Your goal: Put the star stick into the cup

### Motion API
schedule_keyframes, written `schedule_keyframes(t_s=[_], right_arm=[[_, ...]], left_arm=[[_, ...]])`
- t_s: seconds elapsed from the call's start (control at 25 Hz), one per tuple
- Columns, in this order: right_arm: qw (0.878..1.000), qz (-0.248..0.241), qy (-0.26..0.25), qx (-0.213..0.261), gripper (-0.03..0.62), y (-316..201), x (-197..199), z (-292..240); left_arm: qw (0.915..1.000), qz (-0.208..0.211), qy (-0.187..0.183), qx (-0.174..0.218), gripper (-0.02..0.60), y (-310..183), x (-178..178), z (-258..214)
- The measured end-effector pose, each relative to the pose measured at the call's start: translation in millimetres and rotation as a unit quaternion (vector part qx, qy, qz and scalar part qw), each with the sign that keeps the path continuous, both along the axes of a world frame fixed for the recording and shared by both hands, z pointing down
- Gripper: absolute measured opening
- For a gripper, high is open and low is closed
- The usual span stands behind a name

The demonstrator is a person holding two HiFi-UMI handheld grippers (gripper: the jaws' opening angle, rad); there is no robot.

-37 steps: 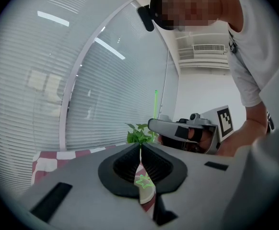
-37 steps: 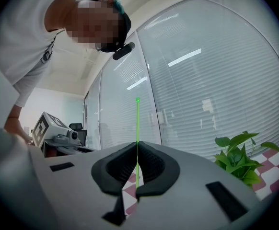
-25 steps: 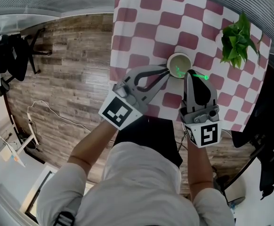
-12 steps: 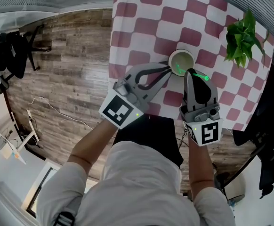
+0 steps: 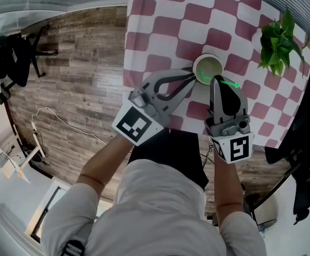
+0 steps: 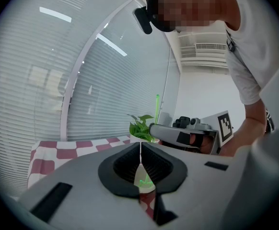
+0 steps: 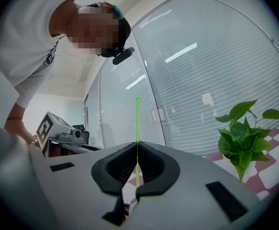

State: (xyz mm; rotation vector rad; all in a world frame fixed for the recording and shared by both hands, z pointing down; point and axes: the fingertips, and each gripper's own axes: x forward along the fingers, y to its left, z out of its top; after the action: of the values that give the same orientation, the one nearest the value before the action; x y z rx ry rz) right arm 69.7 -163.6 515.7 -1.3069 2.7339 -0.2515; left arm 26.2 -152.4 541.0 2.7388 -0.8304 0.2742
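Right gripper view: right gripper [image 7: 137,147] clamps star stick [image 7: 137,121].

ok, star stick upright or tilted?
Upright. The star stick stands vertical, clamped between the shut jaws of the right gripper; the left gripper view shows it vertical too.

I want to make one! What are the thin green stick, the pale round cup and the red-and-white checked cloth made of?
The thin green stick: probably plastic, bright and see-through. The pale round cup: ceramic or paper, smooth cream wall; unclear. The red-and-white checked cloth: seemingly fabric, hanging at its edge.
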Motion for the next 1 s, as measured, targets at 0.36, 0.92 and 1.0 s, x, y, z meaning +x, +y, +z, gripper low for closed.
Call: schedule_keyframes(t_s=[0.36, 0.92, 1.0], right_arm=[[1.000, 0.001, -0.007, -0.012, 0.032, 0.3, -0.7, 10.3], [1.000, 0.002, -0.011, -0.026, 0.032, 0.6, 1.5, 22.8], [1.000, 0.002, -0.011, -0.028, 0.032, 0.7, 1.7, 23.9]], left_arm=[[1.0000, 0.004, -0.004, -0.003, 0.040, 0.4, -0.6, 4.0], [1.0000, 0.004, -0.003, -0.005, 0.040, -0.3, 0.9, 7.4], [1.0000, 0.005, -0.003, -0.005, 0.040, 0.1, 1.2, 7.7]])
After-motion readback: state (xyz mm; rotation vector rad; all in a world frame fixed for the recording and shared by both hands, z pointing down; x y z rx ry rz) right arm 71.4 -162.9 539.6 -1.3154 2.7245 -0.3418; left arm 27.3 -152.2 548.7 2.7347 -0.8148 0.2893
